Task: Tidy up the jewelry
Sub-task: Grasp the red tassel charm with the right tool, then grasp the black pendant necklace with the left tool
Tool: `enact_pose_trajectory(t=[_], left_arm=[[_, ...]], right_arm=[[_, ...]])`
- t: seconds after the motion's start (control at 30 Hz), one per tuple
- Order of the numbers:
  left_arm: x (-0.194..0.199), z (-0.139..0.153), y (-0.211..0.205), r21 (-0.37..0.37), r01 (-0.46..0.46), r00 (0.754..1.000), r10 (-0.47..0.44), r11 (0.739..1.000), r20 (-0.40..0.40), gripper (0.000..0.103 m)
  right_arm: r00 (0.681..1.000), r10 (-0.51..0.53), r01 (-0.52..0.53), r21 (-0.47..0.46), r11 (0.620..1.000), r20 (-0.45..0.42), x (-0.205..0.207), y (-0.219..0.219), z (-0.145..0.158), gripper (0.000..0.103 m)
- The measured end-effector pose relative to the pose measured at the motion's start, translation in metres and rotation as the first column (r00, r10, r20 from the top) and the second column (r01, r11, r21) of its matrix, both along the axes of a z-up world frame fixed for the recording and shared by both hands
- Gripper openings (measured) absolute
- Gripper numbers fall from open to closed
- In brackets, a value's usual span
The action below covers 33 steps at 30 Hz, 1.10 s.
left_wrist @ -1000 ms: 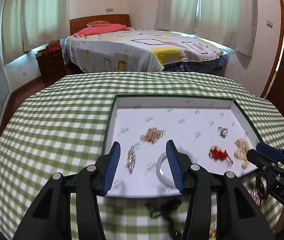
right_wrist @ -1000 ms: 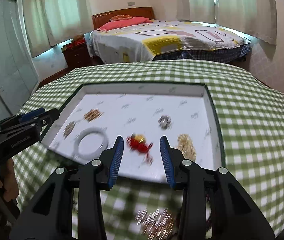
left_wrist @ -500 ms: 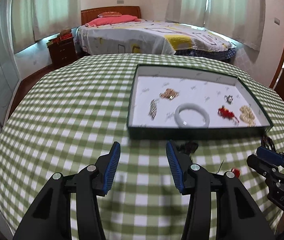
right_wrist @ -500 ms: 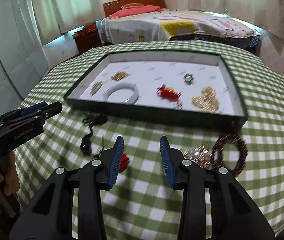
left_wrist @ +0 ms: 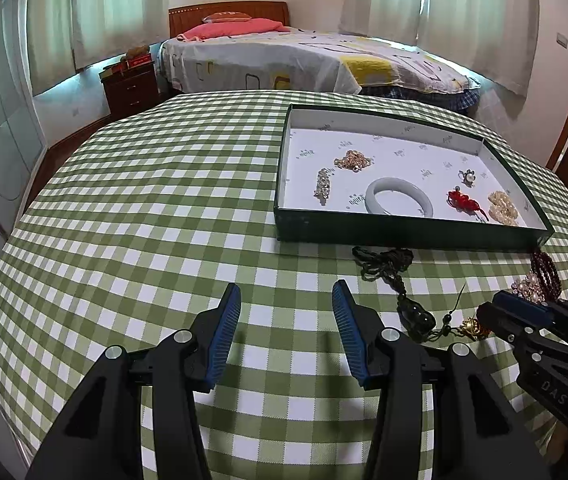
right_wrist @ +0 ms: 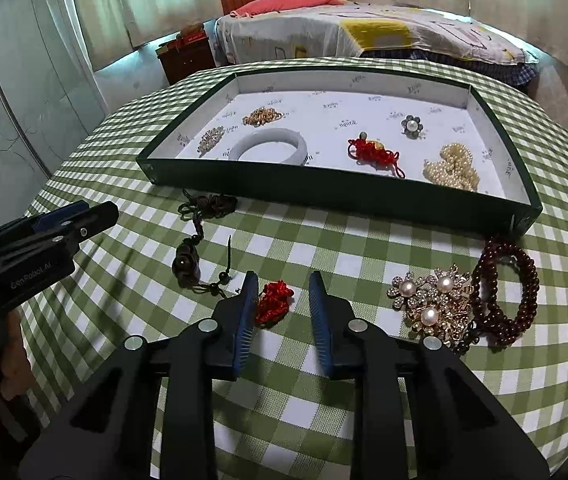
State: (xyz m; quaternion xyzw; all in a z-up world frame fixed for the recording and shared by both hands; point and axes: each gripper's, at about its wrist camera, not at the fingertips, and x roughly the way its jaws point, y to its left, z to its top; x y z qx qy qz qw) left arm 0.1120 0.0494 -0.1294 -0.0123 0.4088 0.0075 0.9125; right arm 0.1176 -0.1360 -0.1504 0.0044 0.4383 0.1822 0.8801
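Left wrist view first: the left gripper (left_wrist: 286, 328) hovers over bare green-checked tablecloth (left_wrist: 143, 208) near the table's front edge, its fingers spread with nothing between them, angled down and forward. The green tray (left_wrist: 412, 232) sits toward the far right, already holding several pieces. A dark cord pendant (left_wrist: 414, 312) lies just in front of the tray's near wall, to the right of this gripper. The right gripper (left_wrist: 516, 310) shows at the right edge, tips low by the loose pieces.

Right wrist view: the right gripper (right_wrist: 284, 300) points steeply down at a small red knot charm (right_wrist: 273, 300) lying on the cloth between the table's front edge and the tray's near wall. Its jaws have just been closing — the charm lies against the left pad, the right pad not yet touching. To do this well, I judge the tips should settle onto the cloth and centre the charm before pinching, so the soft knot is not nudged aside. A pearl brooch (right_wrist: 432, 298) and dark red bead bracelet (right_wrist: 504, 288) wait to the right — untouched.
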Motion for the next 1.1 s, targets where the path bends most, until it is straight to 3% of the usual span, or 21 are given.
enact_pose_trajectory(t=[0.03,0.2,0.83,1.1], left_arm=[[0.0,-0.001,-0.001,0.0,0.002,1.0,-0.002,1.0,-0.003,0.047],[0.001,-0.003,-0.005,-0.001,0.014,1.0,-0.014,1.0,-0.011,0.047],[0.007,-0.005,-0.047,-0.063,0.125,0.991,-0.128,0.99,-0.04,0.047],[0.016,-0.018,-0.062,-0.043,0.156,0.984,-0.16,0.987,-0.082,0.047]], right_arm=[[1.0,0.004,-0.004,0.001,1.0,-0.003,0.0,0.0,-0.001,0.016],[1.0,0.014,-0.014,0.006,1.0,-0.006,-0.002,-0.001,-0.001,0.012],[0.999,-0.041,0.04,0.018,0.999,0.016,-0.01,-0.03,0.011,0.011],[0.999,-0.047,0.047,0.027,0.999,0.014,-0.008,-0.034,0.011,0.011]])
